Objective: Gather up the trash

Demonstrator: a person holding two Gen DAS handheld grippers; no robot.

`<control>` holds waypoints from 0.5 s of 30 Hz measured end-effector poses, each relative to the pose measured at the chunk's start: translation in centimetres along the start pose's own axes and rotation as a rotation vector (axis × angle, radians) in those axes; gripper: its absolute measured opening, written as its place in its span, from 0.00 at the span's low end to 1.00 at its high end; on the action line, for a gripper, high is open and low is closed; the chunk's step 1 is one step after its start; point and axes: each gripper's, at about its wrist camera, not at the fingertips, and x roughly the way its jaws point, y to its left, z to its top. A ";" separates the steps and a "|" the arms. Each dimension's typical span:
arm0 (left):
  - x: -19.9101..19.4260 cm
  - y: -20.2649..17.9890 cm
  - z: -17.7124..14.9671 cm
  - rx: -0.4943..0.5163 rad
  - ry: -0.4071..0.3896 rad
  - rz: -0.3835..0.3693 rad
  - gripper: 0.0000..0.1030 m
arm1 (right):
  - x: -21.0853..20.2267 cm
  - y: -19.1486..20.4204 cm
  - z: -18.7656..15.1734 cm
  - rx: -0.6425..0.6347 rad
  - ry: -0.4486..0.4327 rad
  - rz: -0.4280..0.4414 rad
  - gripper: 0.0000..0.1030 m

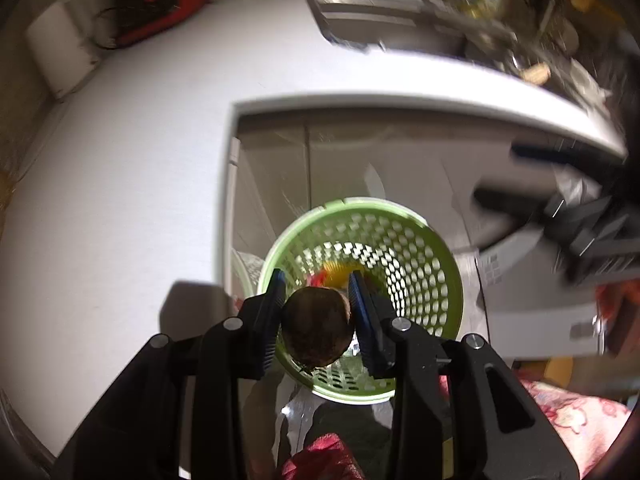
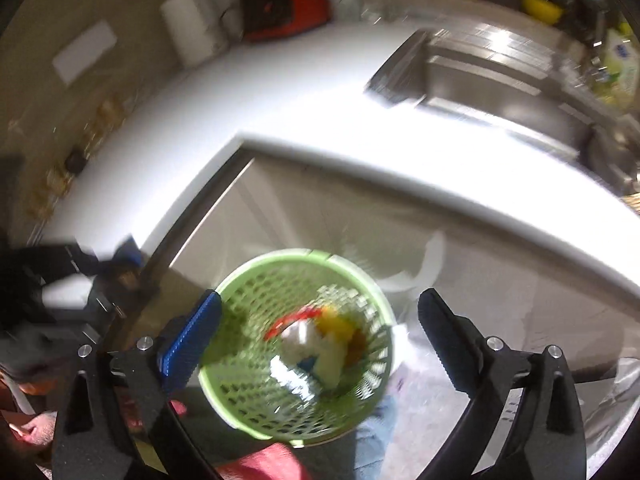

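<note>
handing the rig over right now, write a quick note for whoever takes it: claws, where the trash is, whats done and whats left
Left claw: shut on a brown round lump, held above the green basket.
Right claw: open and empty, also above the basket.
Basket: stands on the floor in front of the white counter; it already holds trash, a blurred pile of white, yellow and red pieces.
Done: several pieces are in the basket.
Left: open the left claw so the lump drops in. No other loose trash shows on the visible counter, but the views are blurred, so check again.
</note>
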 end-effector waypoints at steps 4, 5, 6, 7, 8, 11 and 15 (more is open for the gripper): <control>4.8 -2.3 -0.2 0.080 0.149 -0.065 0.32 | -1.7 -1.9 0.2 0.022 -0.036 -0.072 0.96; 5.9 -2.8 -0.3 0.097 0.183 -0.072 0.43 | -1.9 -2.4 0.0 0.034 -0.038 -0.081 0.97; 7.3 -3.5 -0.5 0.124 0.231 -0.079 0.51 | -2.1 -2.9 -0.3 0.044 -0.037 -0.083 0.97; 8.3 -3.9 -0.7 0.140 0.265 -0.066 0.68 | -2.0 -3.4 -0.7 0.059 -0.030 -0.084 0.97; 9.3 -4.4 -1.0 0.157 0.299 -0.048 0.75 | -2.0 -4.0 -0.9 0.071 -0.022 -0.081 0.97; 10.7 -5.0 -1.4 0.172 0.339 -0.023 0.75 | -1.5 -4.5 -1.7 0.093 0.000 -0.071 0.97; 8.7 -4.3 -0.6 0.127 0.254 0.007 0.77 | -1.0 -4.1 -2.0 0.088 0.013 -0.064 0.97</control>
